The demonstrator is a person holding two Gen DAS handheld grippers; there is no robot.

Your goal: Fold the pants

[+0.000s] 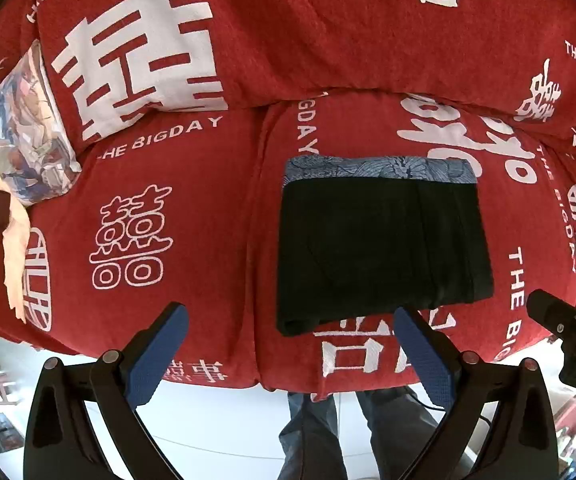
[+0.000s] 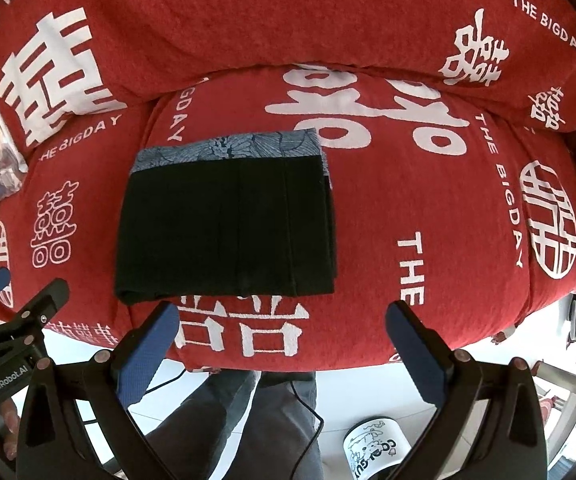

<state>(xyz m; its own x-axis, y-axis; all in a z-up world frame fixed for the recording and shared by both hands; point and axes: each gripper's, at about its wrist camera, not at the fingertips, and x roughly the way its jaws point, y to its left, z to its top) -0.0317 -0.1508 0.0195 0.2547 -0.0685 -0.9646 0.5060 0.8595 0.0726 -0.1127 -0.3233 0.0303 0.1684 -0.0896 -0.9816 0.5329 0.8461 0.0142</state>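
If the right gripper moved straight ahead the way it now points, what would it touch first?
Probably the red sofa cover just right of the folded black pants; depth is unclear. The right gripper is open.

The patterned garment [image 2: 227, 146] is being mostly hidden under the black pants [image 2: 223, 228]; at six o'clock, the cup [image 2: 376, 450] is being cut off by the gripper arm.

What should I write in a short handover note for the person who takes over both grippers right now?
Left gripper: open, empty, held off the sofa's front edge.
Right gripper: open, empty, also clear of the cloth.
Black pants: folded into a flat rectangle on the red sofa cover, lying on a blue patterned folded garment whose far edge shows.
Done: the fold looks finished.
Left: perhaps only tidying the edges; nothing is held.
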